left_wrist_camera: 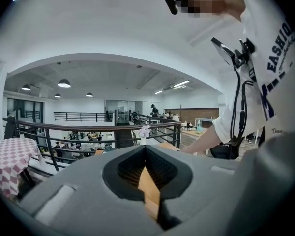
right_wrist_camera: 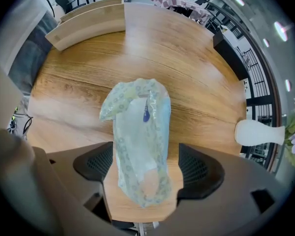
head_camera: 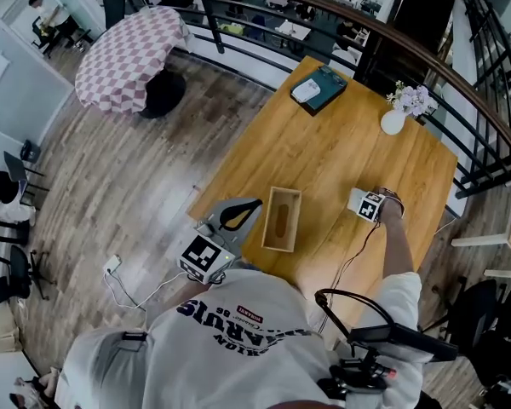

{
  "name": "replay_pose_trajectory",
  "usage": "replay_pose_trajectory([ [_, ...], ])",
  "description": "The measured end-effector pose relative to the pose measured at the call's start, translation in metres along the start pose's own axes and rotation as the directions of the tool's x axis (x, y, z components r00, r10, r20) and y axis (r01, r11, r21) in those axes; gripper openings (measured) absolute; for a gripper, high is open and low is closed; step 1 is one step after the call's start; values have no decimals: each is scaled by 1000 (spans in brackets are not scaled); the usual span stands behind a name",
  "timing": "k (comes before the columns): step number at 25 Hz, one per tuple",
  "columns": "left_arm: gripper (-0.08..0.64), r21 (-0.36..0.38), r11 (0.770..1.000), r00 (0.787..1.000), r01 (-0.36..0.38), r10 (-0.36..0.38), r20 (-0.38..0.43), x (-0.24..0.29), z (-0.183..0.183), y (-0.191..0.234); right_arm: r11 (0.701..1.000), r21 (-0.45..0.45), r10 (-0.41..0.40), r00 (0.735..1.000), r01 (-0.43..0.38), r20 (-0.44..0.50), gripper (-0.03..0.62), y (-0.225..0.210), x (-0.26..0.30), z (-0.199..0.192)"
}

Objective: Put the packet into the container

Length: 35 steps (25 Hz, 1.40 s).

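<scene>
Lying between wide-open right tongs (right_wrist_camera: 146,167), packet (right_wrist_camera: 137,127) on table (right_wrist_camera: 187,68), left tongs (left_wrist_camera: 145,154) closed

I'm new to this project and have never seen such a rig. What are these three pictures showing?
There is no robot: a person holds a two-jaw gripper in each hand. The head view comes from a camera on the person's head, looking down at a wooden table with a wooden container and a vase. The other two views come from cameras riding on the grippers. The left gripper is shut and empty. The right gripper is open, with its jaws on either side of a pale packet that lies on the table, not yet clamped.
</scene>
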State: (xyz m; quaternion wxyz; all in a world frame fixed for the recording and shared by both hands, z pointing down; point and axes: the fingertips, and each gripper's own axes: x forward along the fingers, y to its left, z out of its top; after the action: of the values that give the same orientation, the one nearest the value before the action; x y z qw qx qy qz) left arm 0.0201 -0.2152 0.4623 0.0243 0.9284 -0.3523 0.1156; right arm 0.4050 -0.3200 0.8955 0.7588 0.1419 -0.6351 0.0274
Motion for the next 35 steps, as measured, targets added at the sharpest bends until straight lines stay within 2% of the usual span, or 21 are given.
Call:
replay_pose_trajectory([
  [3,3,5,1000,1000,-2,2,6,3,3,0,999,12,42,999,-42,-30,421,6,5,-7],
  [4,2,6,1000,1000,-4,4,7,3,4,0,998,19,67,997,-66,-39,380,10,7,-9],
  [5,2,6,1000,1000,-6,6,8,3,4,0,996,34,86,996,-85,-38,224,13,9,-9],
  [6,3,6,1000,1000,-6,6,7,3,5,0,994,53,93,995,-92,-27,128,15,9,-9],
  [10,2,12,1000,1000,2,-2,3,1,4,0,992,104,63,998,-65,16,35,14,0,-2],
  [21,2,6,1000,1000,9,-9,18,-2,2,0,974,210,81,996,-84,23,14,22,-8,-12],
  [25,3,11,1000,1000,12,-12,28,-4,5,0,955,277,114,993,-111,4,14,23,-16,-22],
  [30,3,4,1000,999,23,-23,41,-7,8,-1,931,339,132,991,-137,39,14,23,-46,-18],
  [32,3,3,999,998,32,-32,48,-5,8,-1,910,388,129,990,-143,60,14,21,-67,-19],
  [35,2,3,999,997,48,-48,60,-2,9,-3,848,504,120,985,-165,120,14,16,-100,-20],
])
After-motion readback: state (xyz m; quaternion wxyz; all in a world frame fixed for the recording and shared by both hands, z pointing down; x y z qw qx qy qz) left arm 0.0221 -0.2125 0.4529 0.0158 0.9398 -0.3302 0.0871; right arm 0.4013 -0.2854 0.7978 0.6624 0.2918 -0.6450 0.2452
